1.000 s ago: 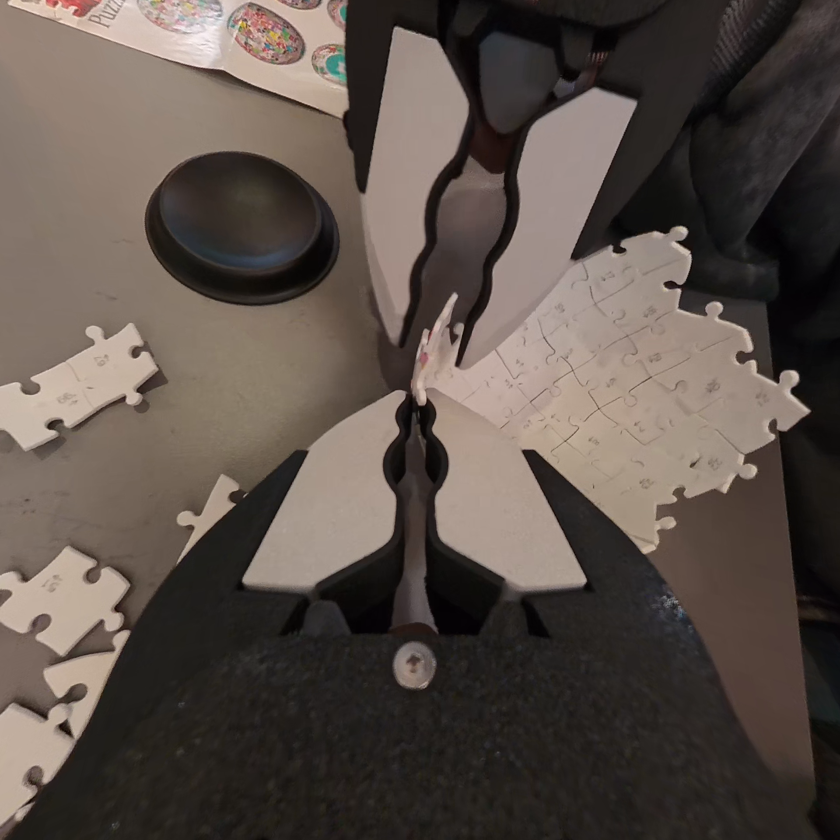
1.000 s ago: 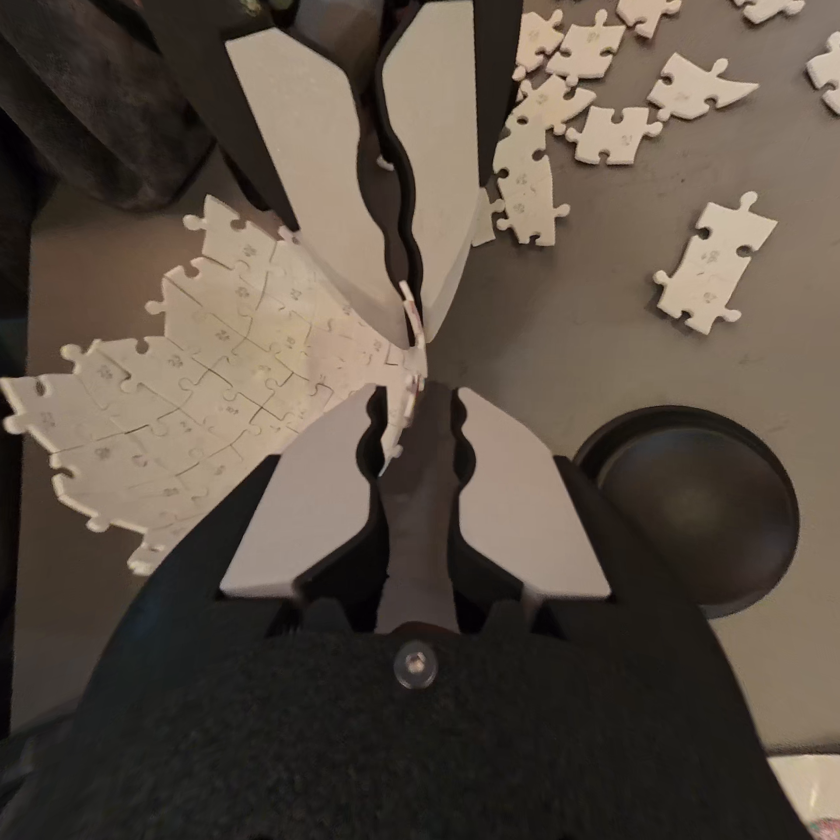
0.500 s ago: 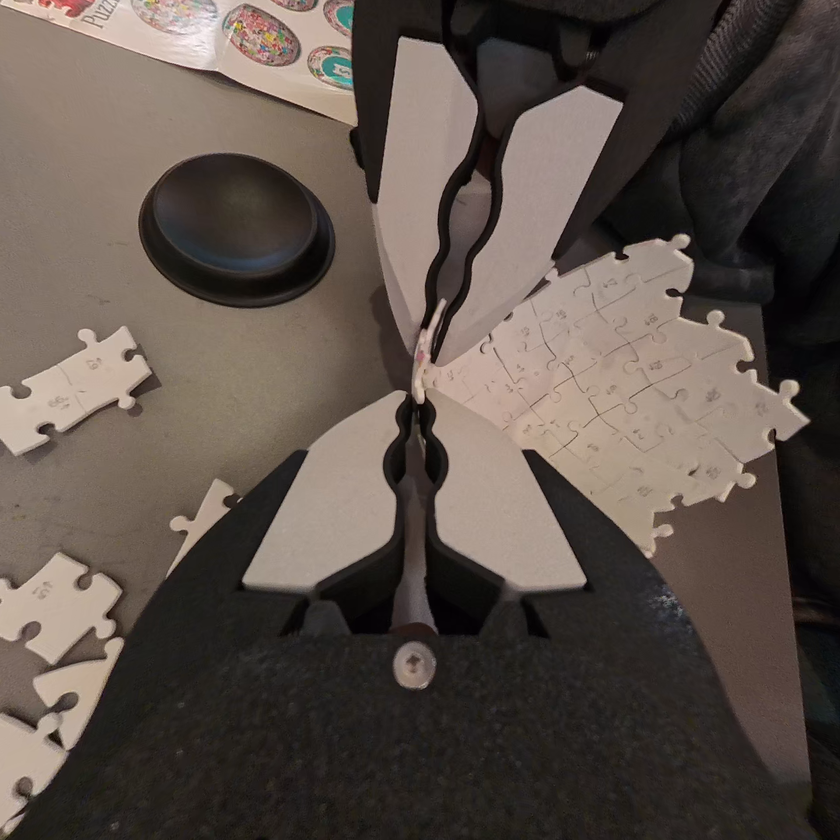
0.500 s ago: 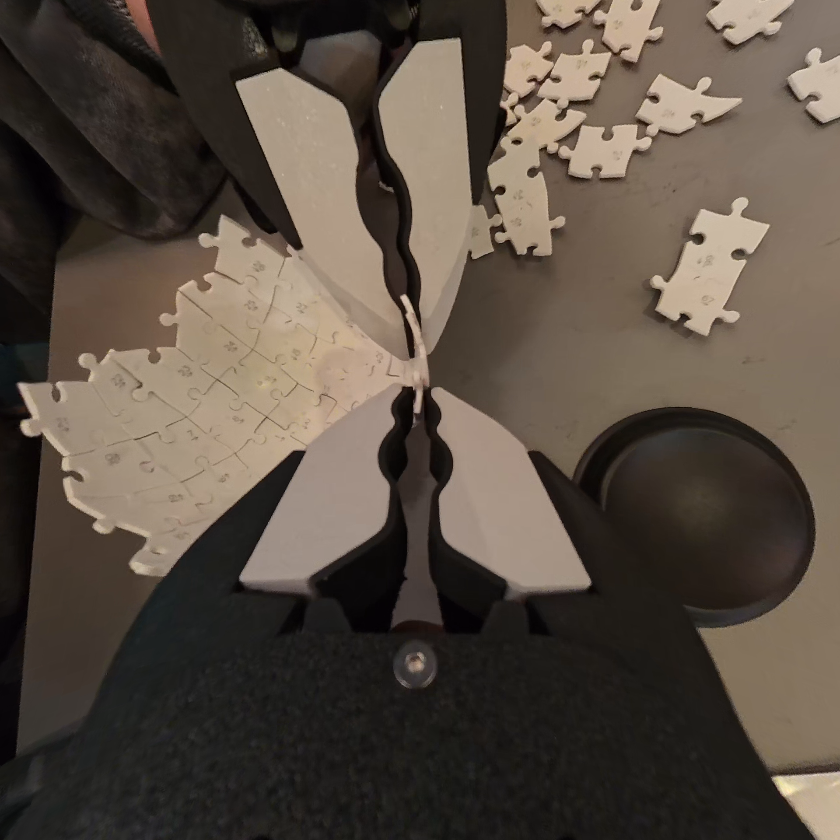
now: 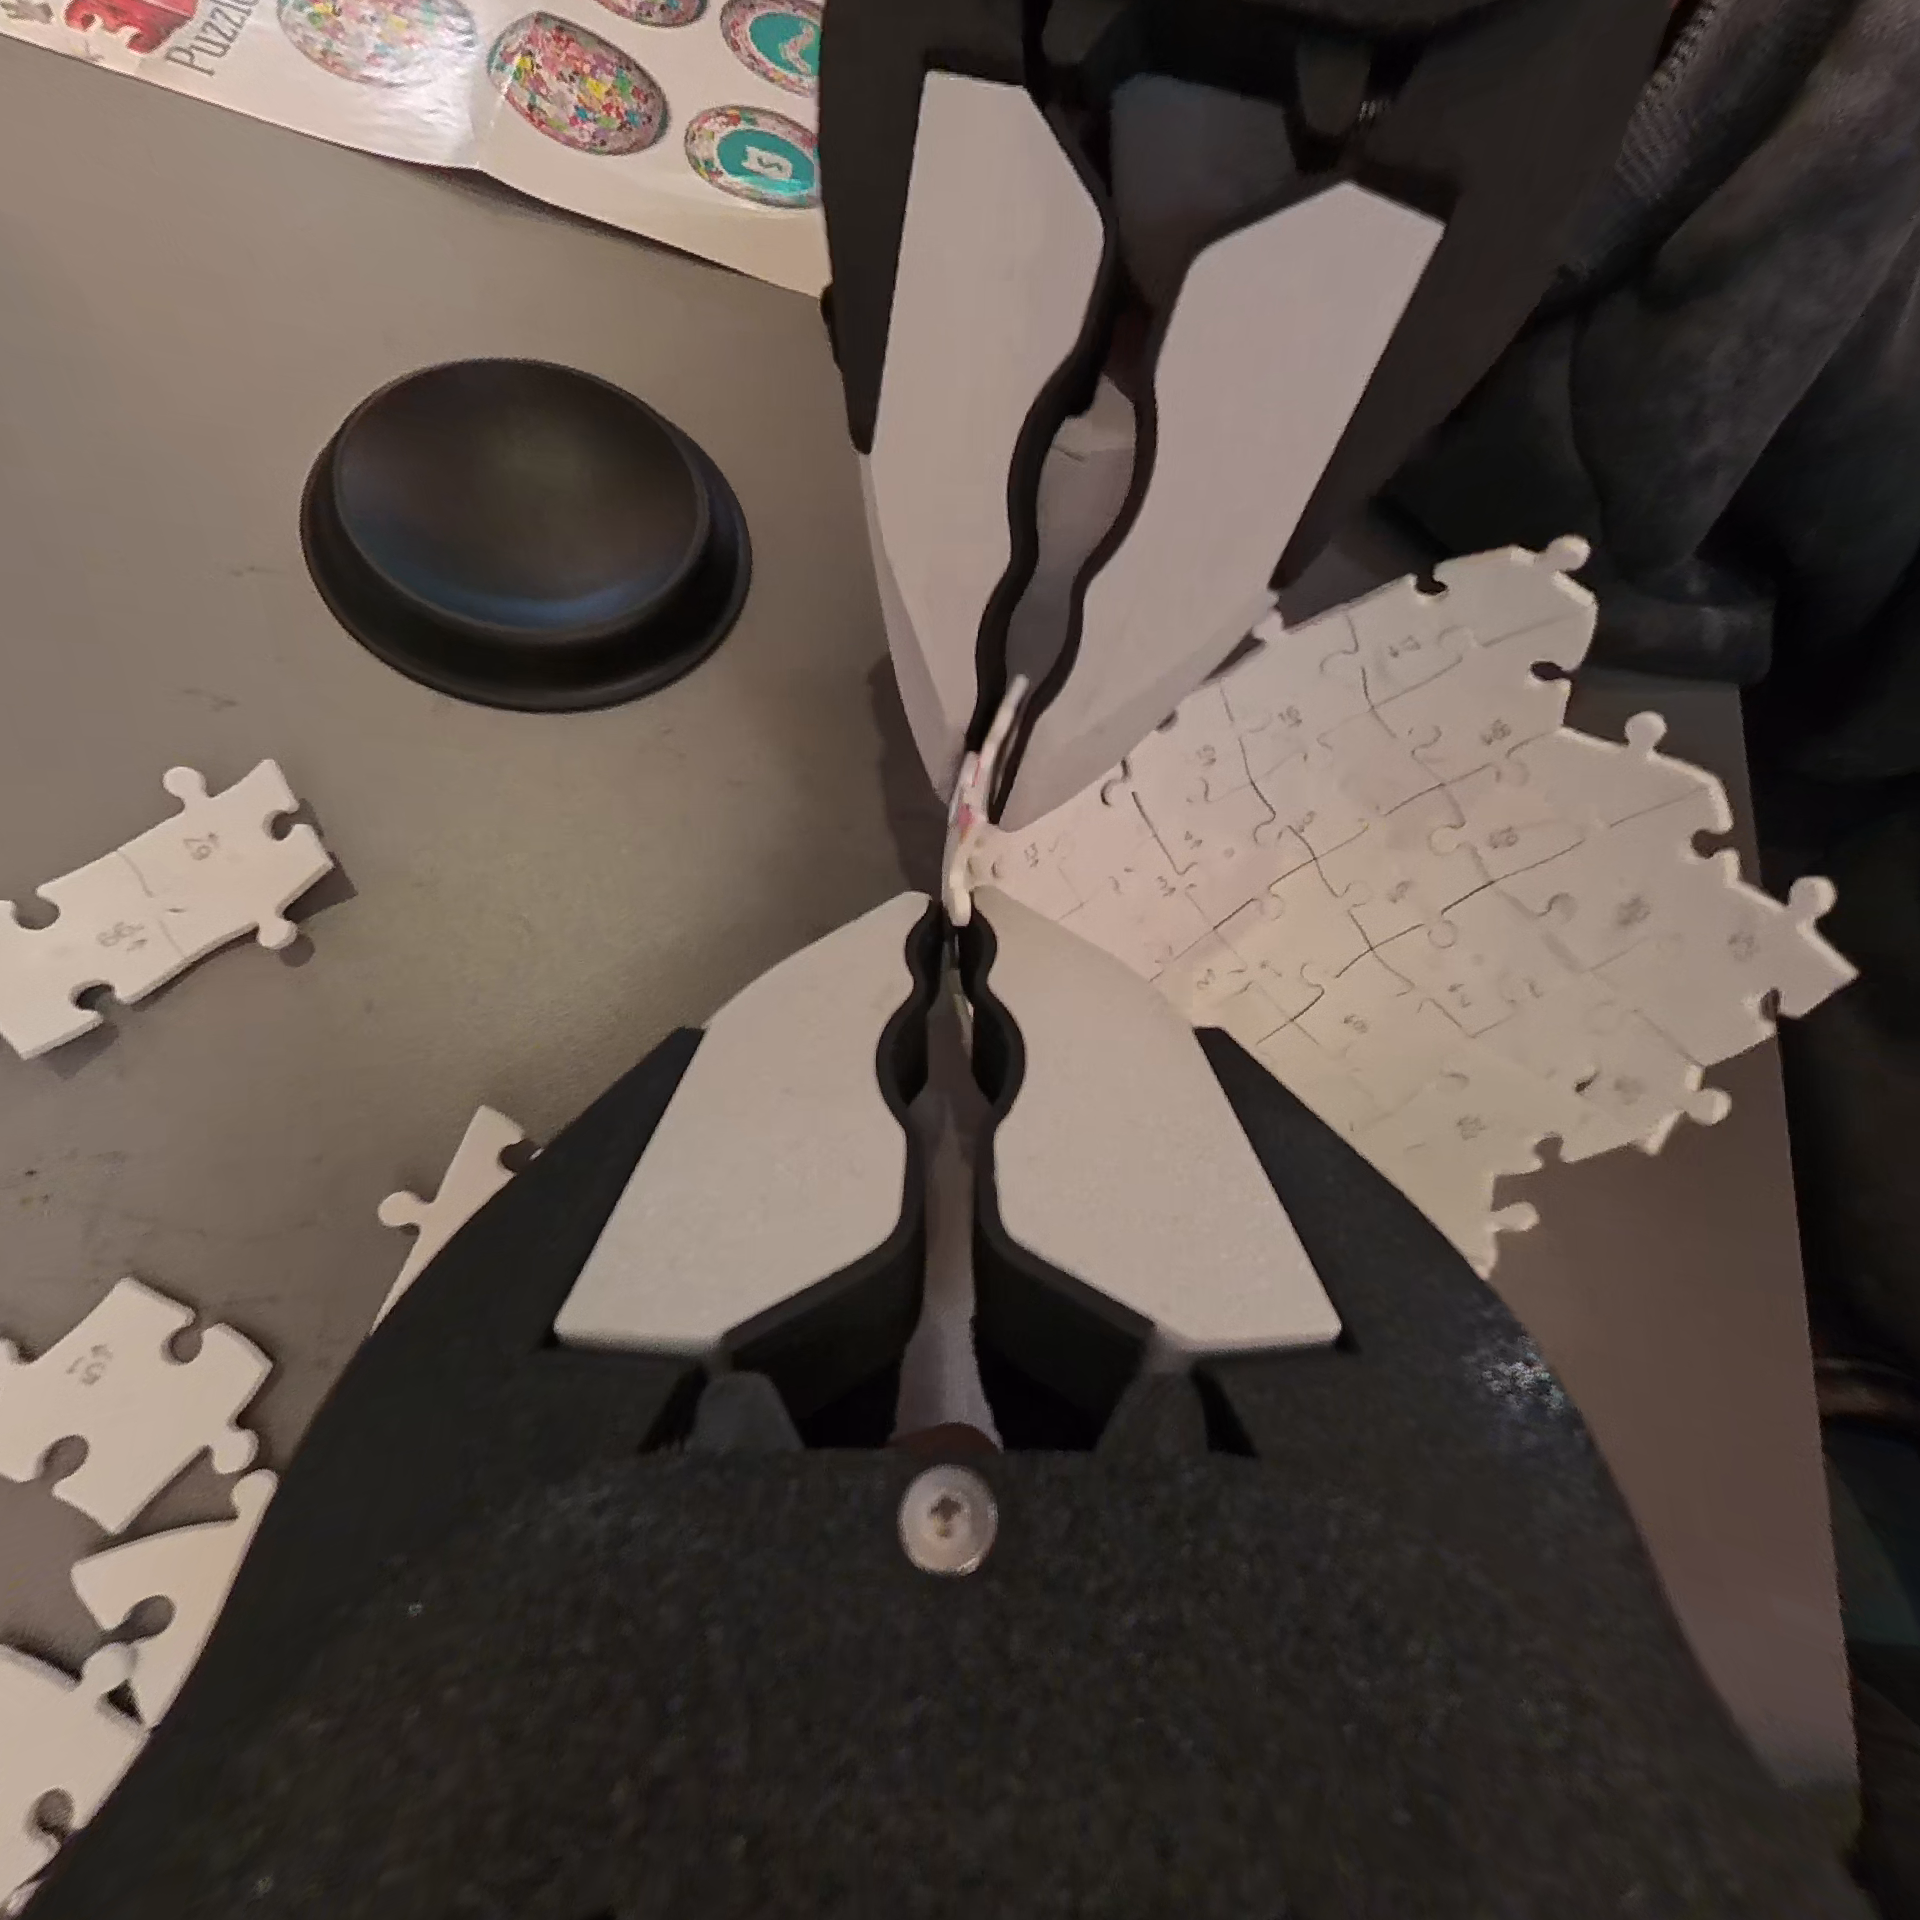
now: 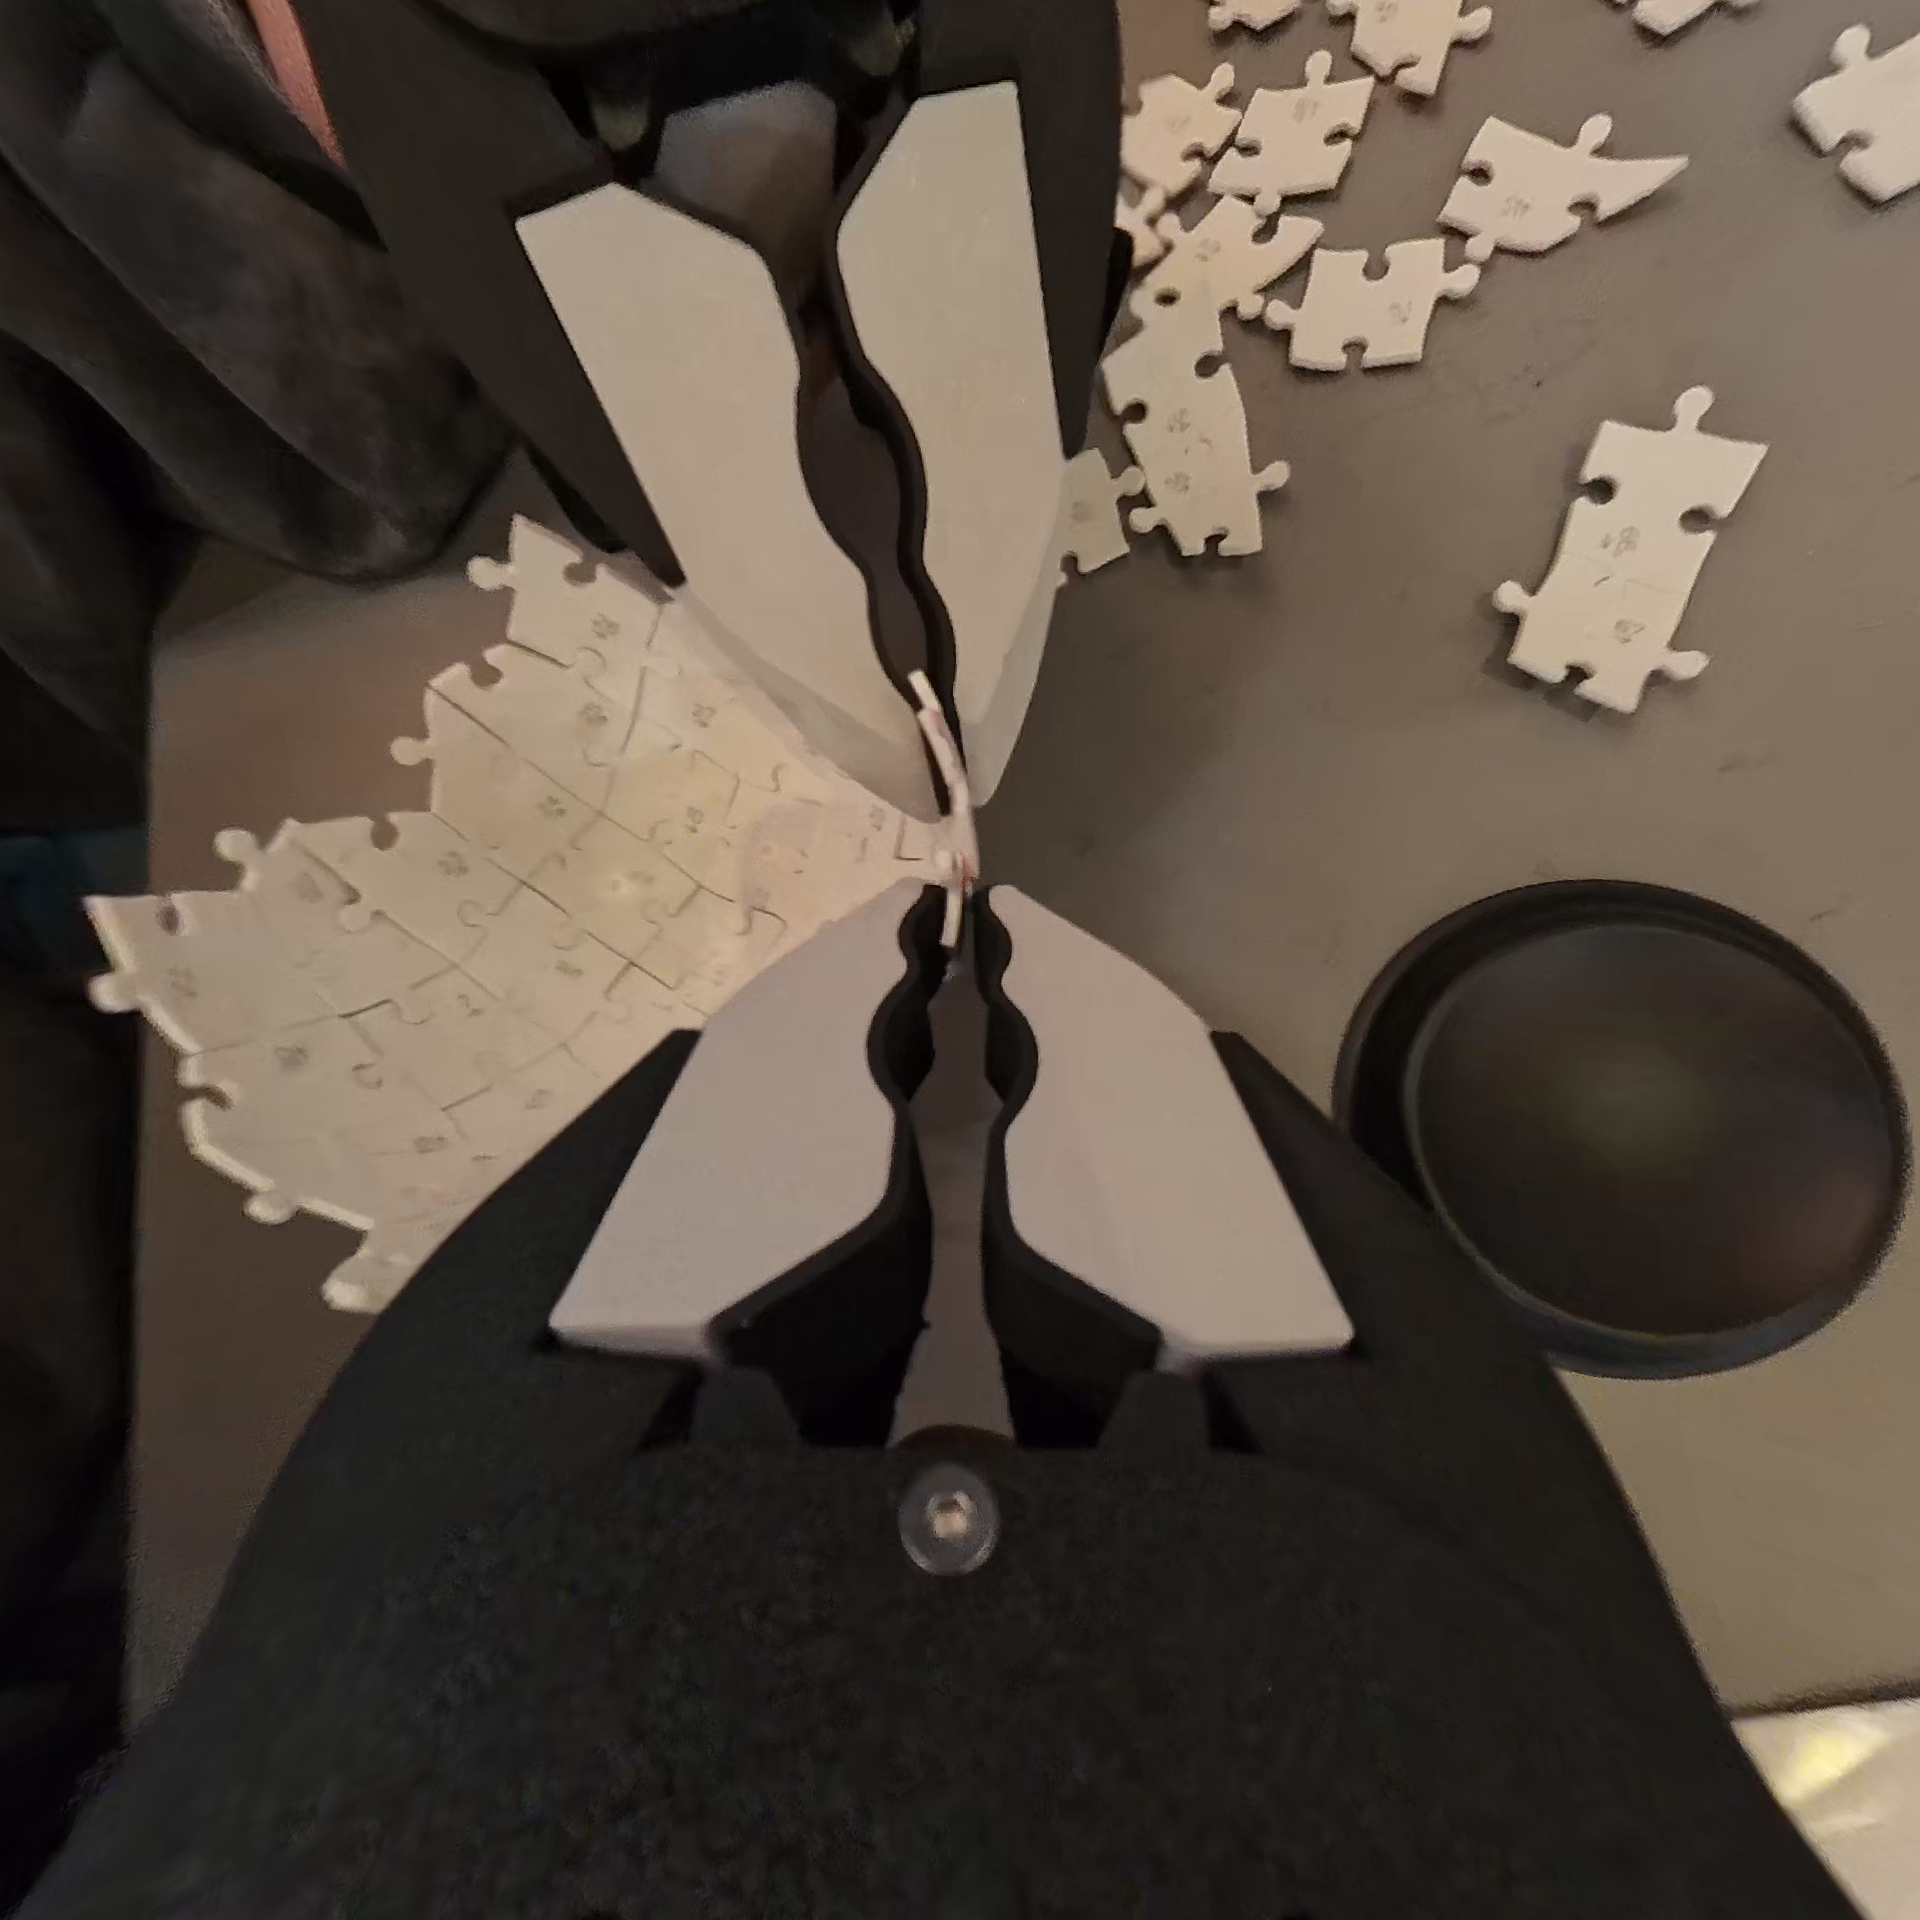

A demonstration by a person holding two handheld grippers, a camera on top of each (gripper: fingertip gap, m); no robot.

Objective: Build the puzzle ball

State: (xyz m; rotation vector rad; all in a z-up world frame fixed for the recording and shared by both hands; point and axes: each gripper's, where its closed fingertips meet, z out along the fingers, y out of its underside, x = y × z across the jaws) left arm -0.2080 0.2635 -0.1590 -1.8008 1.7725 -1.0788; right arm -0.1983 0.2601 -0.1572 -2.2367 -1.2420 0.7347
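Puzzle ball shell [image 5: 1455, 883], curved, white, jigsaw-edged, pinched by both grippers.

White puzzle section [image 5: 1455, 935], white loose pieces [image 6: 1351, 301], black dish [image 5: 520, 530], grey worktop [image 5: 520, 831], black-and-white left gripper [image 5: 951, 925], multicoloured leaflet [image 5: 468, 73].

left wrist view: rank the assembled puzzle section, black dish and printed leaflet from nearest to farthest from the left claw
1. Assembled puzzle section: its edge is pinched at the left claw, fanning right.
2. Black dish: ahead, to the left.
3. Printed leaflet: beyond the dish, top edge.
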